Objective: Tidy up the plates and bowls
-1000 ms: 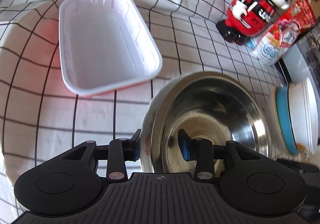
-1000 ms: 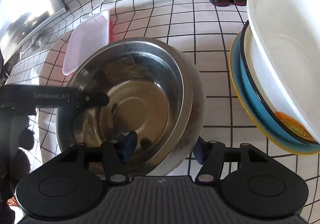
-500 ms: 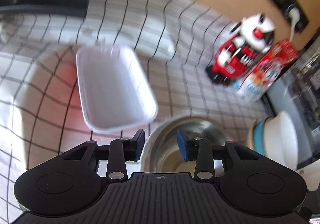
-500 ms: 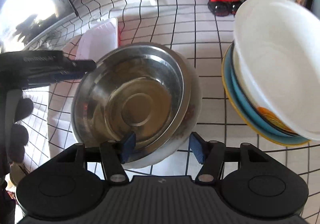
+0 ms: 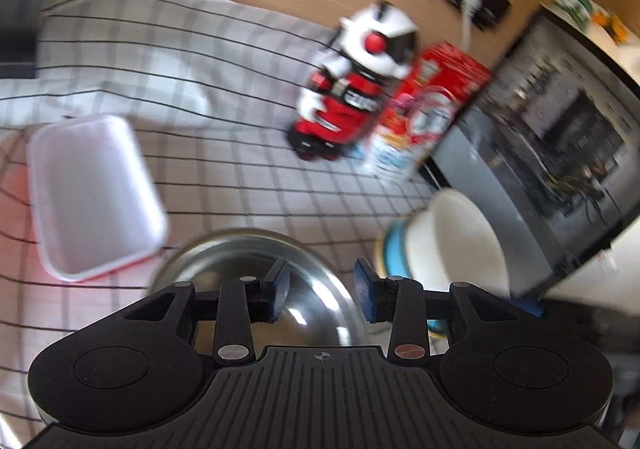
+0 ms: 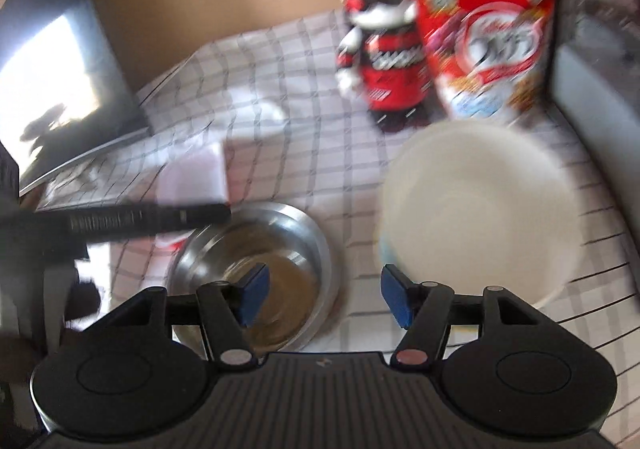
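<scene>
Both my grippers, left gripper (image 5: 322,291) and right gripper (image 6: 324,295), hang apart and empty; the steel bowl (image 6: 256,273) lies below, nearer my left.

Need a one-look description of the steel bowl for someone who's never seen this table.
On the checked tablecloth, find the red-and-white toy robot at the back. Nearer than it sits the steel bowl, between a white rectangular tray and a white bowl. It's the only shiny metal dish.

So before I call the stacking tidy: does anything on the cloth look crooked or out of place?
The white bowl looks tilted on the blue plate rather than nested flat. The steel bowl sits upright on the checked cloth. Both frames are blurred, so the tilt is not certain.
</scene>
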